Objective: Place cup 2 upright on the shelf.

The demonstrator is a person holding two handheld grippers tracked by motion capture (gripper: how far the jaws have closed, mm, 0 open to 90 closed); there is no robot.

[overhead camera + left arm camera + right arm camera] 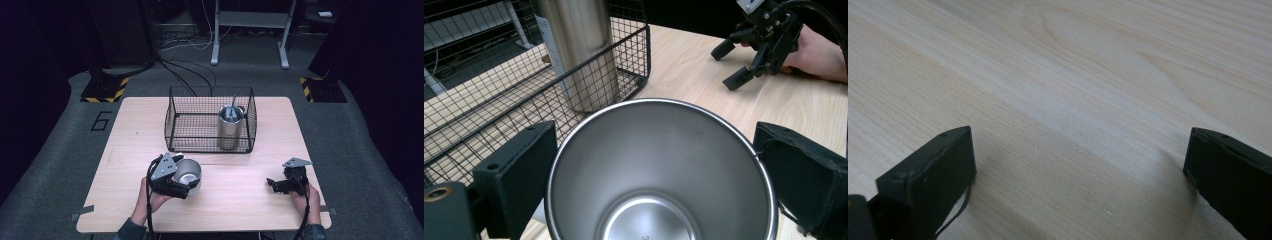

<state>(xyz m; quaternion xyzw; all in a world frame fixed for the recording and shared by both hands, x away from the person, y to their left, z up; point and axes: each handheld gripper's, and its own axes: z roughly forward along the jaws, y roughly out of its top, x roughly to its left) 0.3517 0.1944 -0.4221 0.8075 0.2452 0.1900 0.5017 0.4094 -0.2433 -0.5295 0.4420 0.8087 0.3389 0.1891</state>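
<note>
While the left tool (651, 185) clasps the steel cup (659, 170) between its jaws, right tool (1080, 185) agape.

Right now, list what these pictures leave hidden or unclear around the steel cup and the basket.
- Wide shiny steel cup: its outside and base are cut off by the bottom edge of the left gripper view; whether the left tongs press it is unclear.
- Tall steel cylinder in the black wire basket: its contents look blurred and small in the high view.

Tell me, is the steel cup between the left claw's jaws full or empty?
Empty. The left gripper view looks straight into the steel cup, and its bare shiny bottom shows, with nothing inside.
</note>
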